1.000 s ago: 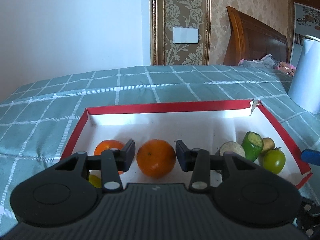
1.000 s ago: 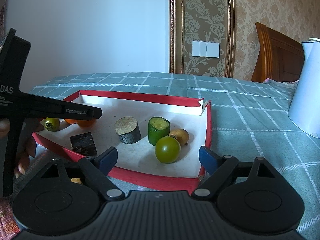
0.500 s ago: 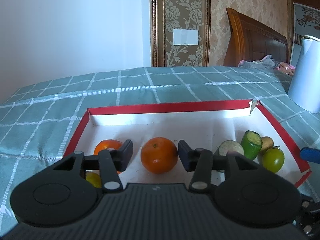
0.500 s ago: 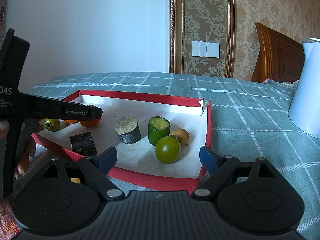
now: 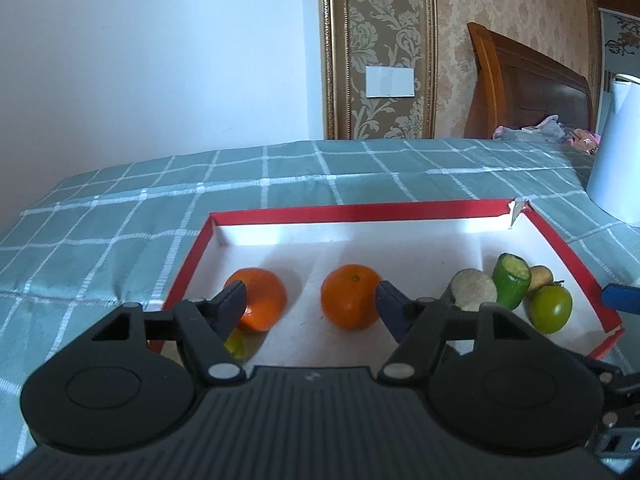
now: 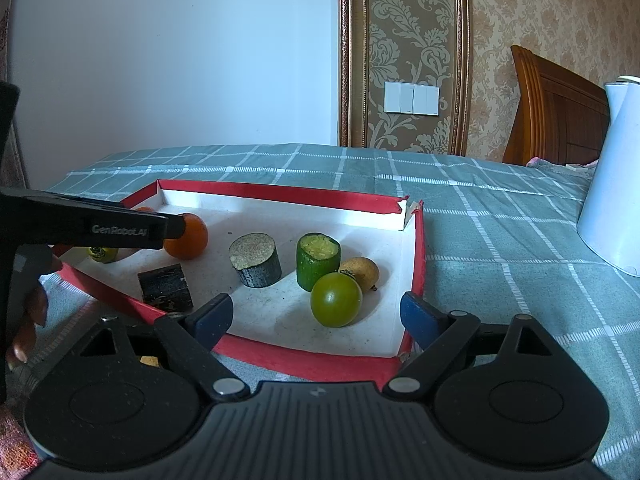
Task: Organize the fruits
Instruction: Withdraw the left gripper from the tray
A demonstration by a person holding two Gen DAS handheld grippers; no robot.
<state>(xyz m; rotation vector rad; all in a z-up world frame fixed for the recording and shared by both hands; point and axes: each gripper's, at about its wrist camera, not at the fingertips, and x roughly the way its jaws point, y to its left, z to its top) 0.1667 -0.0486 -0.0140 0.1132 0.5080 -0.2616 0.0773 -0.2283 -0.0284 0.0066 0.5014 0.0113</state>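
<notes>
The red tray [image 6: 320, 360] holds two oranges [image 5: 351, 297] near its left edge. One green tomato [image 6: 336, 299] sits by the right edge. The left gripper [image 5: 310, 305] and right gripper [image 6: 316, 316] are both spread wide, holding nothing.

A teal plaid-covered bed [image 6: 500, 216] carrying a red tray and a white jug.

The teal cloth with its white grid lines spreads ahead of both tongs and runs back to the wall. Directly on it lies a shallow red-edged tray [image 6: 280, 192] with a white floor, its near rim just ahead of the right tongs' tips and its far right corner torn open; from the left tongs the same tray [image 5: 352, 213] lies straight ahead. A white jug [image 6: 612, 184] stands upright on the cloth well to the right of the right tongs, apart from the tray; it also shows at the far right from the left tongs [image 5: 618, 160].
</notes>
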